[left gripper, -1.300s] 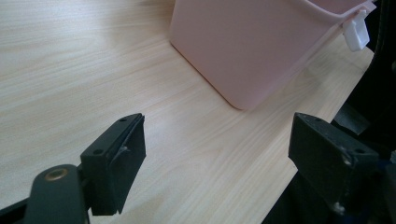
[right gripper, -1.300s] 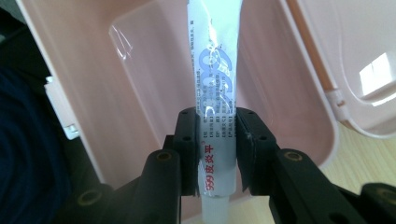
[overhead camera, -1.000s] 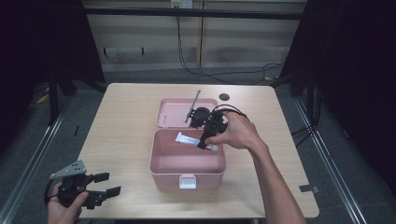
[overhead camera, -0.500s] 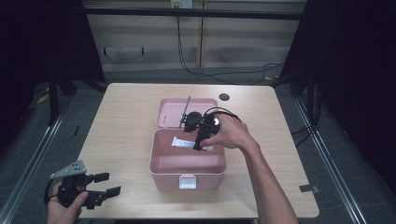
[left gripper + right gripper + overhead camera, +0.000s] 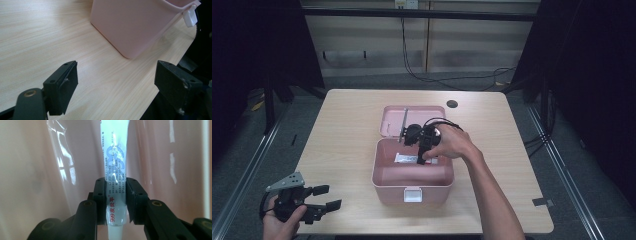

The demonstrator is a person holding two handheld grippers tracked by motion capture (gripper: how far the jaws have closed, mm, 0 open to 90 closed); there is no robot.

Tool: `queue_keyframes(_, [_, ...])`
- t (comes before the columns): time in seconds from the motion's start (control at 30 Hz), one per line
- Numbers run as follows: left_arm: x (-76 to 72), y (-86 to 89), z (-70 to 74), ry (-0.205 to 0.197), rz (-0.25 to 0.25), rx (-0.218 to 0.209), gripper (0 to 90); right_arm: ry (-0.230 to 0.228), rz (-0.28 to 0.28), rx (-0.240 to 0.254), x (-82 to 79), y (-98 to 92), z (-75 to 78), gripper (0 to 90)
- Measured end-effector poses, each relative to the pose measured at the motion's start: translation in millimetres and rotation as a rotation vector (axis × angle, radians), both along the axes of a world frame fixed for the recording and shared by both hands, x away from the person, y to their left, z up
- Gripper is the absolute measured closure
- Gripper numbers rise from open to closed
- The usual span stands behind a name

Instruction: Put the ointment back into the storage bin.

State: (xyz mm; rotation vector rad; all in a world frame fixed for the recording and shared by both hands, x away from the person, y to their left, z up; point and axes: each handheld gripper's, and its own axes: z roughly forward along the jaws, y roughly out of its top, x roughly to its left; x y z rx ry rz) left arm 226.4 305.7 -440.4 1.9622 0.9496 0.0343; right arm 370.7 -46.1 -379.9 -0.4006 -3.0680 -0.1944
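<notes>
Right gripper (image 5: 116,202): fingers (image 5: 100,200) pinch a white ointment tube (image 5: 115,165) near its cap end, inside the pink box (image 5: 413,180). In the high view the tube (image 5: 404,158) lies low in the box's open cavity, the right hand (image 5: 452,142) above it. The lid (image 5: 412,120) lies just behind the box. Left gripper (image 5: 323,197): fingers spread, empty, over the surface (image 5: 342,130) left-front of the box.

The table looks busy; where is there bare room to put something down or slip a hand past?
The table is bare left of the pink box, and along its right edge beyond the arm. It is crowded in the middle: the box, its open lid, and the right gripper holding a white tube inside the box.
</notes>
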Motion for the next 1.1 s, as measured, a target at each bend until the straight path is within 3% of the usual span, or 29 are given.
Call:
queue_keyframes(1.03, [0.0,0.0,-0.4,0.001,-0.002,-0.003,18.8,0.013,0.03,-0.05,5.3,22.6,-37.9,72.1])
queue_keyframes(1.1, [-0.1,-0.4,-0.4,0.001,-0.004,-0.002,18.9,0.02,0.032,-0.071,4.8,24.6,-41.2,72.1])
